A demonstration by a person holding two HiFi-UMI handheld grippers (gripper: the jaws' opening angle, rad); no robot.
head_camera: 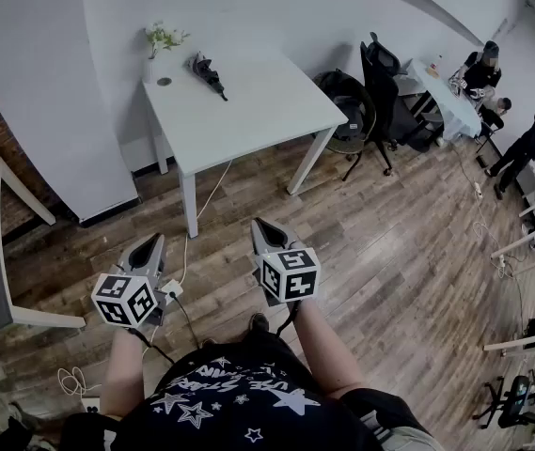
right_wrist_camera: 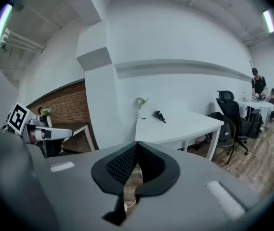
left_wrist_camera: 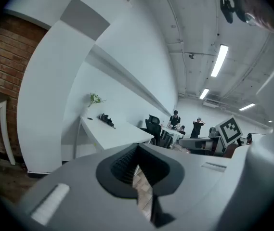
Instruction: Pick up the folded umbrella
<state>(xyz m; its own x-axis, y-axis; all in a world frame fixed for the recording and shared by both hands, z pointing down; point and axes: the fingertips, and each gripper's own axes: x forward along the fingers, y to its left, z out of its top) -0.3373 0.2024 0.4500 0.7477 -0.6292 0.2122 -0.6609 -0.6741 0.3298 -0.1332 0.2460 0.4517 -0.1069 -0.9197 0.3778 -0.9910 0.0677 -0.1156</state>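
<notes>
left hand-held gripper (head_camera: 157,241), right hand-held gripper (head_camera: 259,225) both closed, empty. folded umbrella (head_camera: 207,73) on table (head_camera: 248,111), near vase (head_camera: 151,69) holding flowers (head_camera: 164,38).

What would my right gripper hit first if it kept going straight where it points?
Nothing is close. The right gripper aims slightly down toward the table, so it would probably meet the wood floor in front of it first, though depth is unclear.

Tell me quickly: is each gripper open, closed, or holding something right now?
Left gripper: closed, holding nothing.
Right gripper: closed, holding nothing.
</notes>
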